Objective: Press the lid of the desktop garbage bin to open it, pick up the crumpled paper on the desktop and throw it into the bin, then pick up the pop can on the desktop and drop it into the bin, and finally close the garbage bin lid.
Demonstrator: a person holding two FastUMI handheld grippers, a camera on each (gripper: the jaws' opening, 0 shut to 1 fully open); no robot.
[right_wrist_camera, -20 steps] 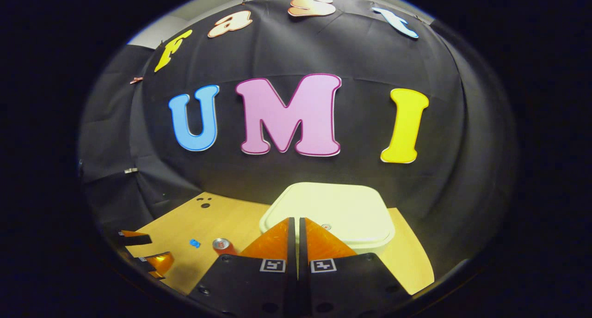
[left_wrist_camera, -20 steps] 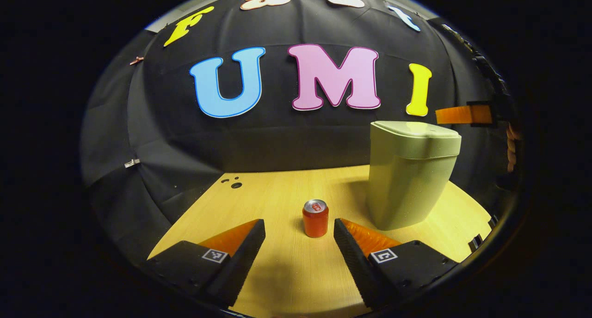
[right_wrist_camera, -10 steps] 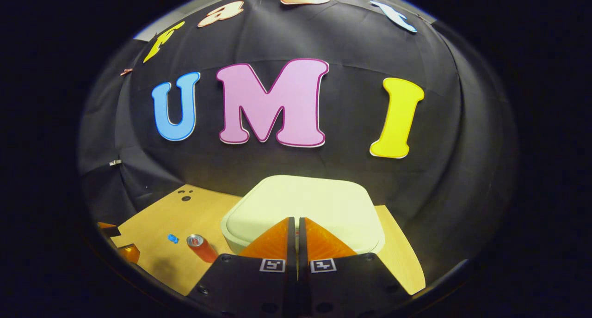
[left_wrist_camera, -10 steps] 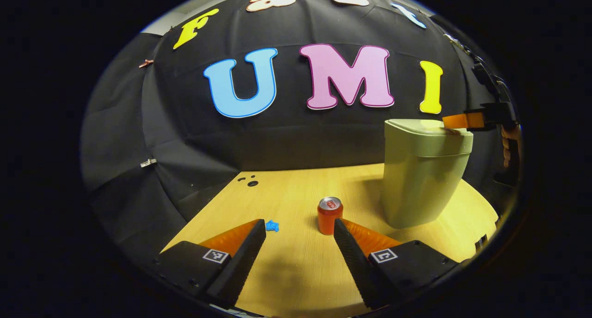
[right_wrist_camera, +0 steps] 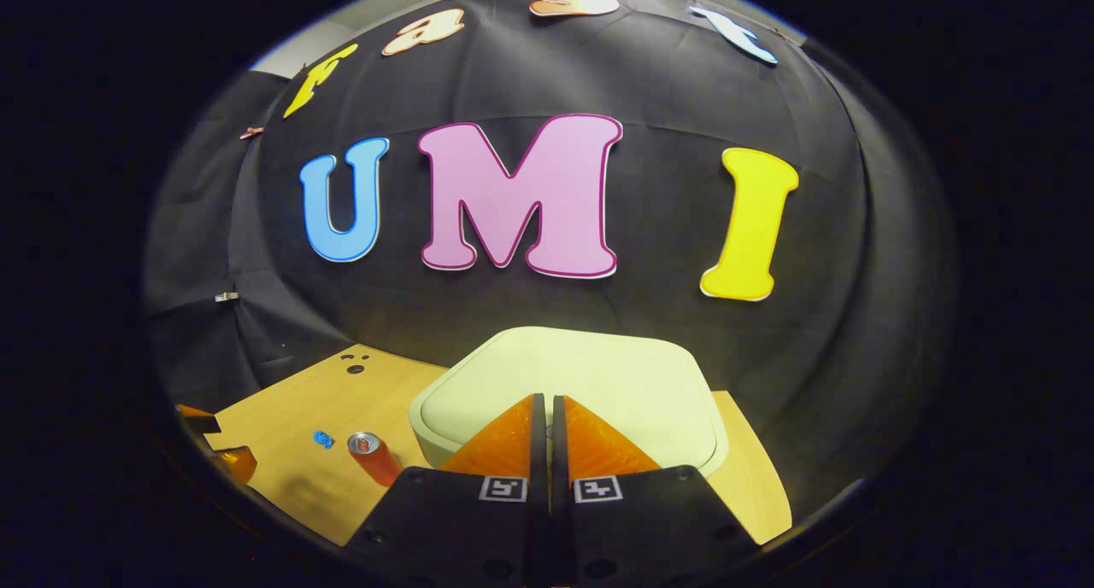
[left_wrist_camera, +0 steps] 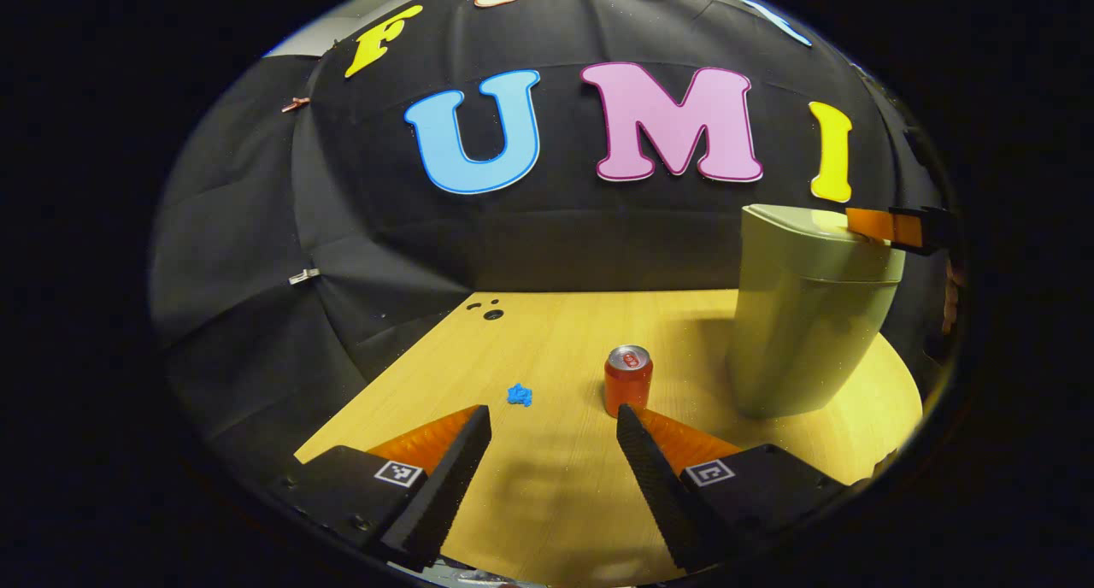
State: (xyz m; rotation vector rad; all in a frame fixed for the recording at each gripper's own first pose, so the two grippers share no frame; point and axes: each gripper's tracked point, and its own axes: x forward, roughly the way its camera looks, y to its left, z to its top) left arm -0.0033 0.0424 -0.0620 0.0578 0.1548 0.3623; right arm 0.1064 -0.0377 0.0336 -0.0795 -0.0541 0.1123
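Right hand-held gripper, clenched, tips resting on the bin lid: press straight down, centred, until it releases. Left hand-held gripper, released, faces crumpled paper and pop can ahead.

A light wood-grain tabletop with a cluster of small dark round holes near its far left corner, backed by black draped cloth carrying a small silver metal clip and a small copper-coloured clip higher up.
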